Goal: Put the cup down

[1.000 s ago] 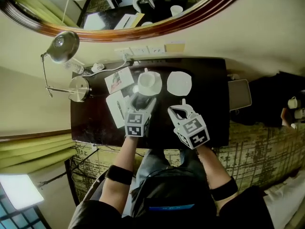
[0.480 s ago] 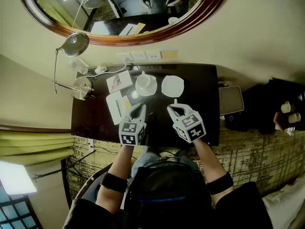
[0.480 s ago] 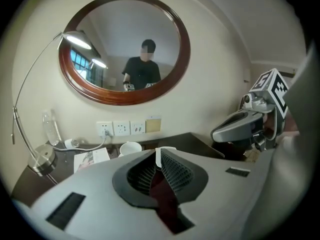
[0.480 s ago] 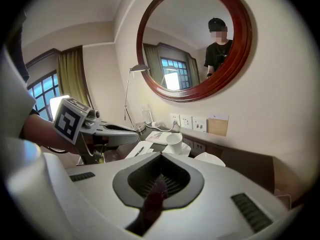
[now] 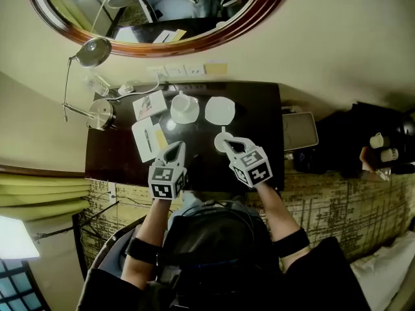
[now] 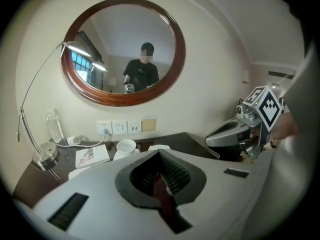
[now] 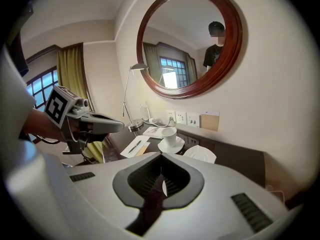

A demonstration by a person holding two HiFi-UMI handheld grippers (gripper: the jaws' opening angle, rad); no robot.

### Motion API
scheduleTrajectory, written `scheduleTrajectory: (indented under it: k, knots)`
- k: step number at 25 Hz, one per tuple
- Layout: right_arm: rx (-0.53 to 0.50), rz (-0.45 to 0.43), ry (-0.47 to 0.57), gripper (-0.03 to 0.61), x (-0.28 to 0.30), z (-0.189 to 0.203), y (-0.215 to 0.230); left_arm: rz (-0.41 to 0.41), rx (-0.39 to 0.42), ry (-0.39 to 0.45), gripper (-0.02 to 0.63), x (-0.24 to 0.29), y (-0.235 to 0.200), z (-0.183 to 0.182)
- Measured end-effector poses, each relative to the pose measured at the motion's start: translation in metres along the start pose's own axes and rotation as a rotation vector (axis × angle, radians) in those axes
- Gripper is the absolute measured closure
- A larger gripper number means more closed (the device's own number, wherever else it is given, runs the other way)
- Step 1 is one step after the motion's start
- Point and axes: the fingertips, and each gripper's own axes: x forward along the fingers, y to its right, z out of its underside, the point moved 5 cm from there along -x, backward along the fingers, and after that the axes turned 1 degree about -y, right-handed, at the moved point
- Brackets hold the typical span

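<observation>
Cup [image 5: 183,102] on saucer [image 5: 192,116], ahead of left tool [image 5: 174,149], jaws just closed on nothing, and right tool [image 5: 227,145], likewise pressed together: presumably light, brittle, slick china, best pinched at rim or handle.

**Both grippers closed and empty, held out side by side**

The person reaches both arms forward with elbows bent. The left forearm [image 5: 150,229] and right forearm [image 5: 275,216] are bare below dark bands [image 5: 137,251] near the elbows. The left gripper [image 5: 174,149] tips forward and down. Its jaws have just been closing and meet with nothing between them. The right gripper [image 5: 228,142] hangs near it, angled slightly inward, with its jaws pressed together and empty too. The two grippers don't touch.
</observation>
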Motion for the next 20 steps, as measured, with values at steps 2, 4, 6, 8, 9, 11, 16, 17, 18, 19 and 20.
scheduleTrajectory:
  k: [2, 4, 6, 8, 9, 11, 16, 17, 18, 19, 20]
  knots:
    - [-0.004, 0.026, 0.001, 0.578, -0.004, 0.008, 0.002, 0.000, -0.024, -0.005, 0.612, -0.004, 0.004, 0.006]
    - [0.000, 0.053, 0.000, 0.578, -0.007, 0.017, 0.006, -0.009, -0.049, -0.004, 0.612, -0.007, 0.004, 0.012]
    - [0.010, 0.085, -0.004, 0.578, -0.011, 0.025, 0.012, -0.030, -0.067, 0.004, 0.612, -0.010, 0.000, 0.018]
    - [0.027, 0.119, -0.007, 0.578, -0.014, 0.034, 0.019, -0.045, -0.085, 0.007, 0.612, -0.013, -0.002, 0.023]
    - [0.034, 0.134, -0.007, 0.578, -0.016, 0.037, 0.022, -0.049, -0.092, 0.005, 0.612, -0.014, -0.003, 0.025]
    - [0.047, 0.153, -0.014, 0.578, -0.018, 0.045, 0.027, -0.054, -0.095, 0.006, 0.612, -0.015, -0.003, 0.027]
    - [0.072, 0.166, -0.024, 0.578, -0.020, 0.055, 0.031, -0.028, -0.035, -0.010, 0.612, -0.017, 0.005, 0.028]
    - [0.073, 0.168, -0.024, 0.578, -0.020, 0.056, 0.032, -0.024, -0.030, -0.011, 0.612, -0.017, 0.007, 0.028]
    - [0.074, 0.170, -0.024, 0.578, -0.020, 0.058, 0.032, -0.024, -0.029, -0.009, 0.612, -0.017, 0.007, 0.028]
    - [0.073, 0.171, -0.023, 0.578, -0.020, 0.059, 0.033, -0.026, -0.030, -0.004, 0.612, -0.018, 0.008, 0.027]
    - [0.070, 0.170, -0.021, 0.578, -0.020, 0.060, 0.033, -0.029, -0.028, 0.001, 0.612, -0.018, 0.008, 0.027]
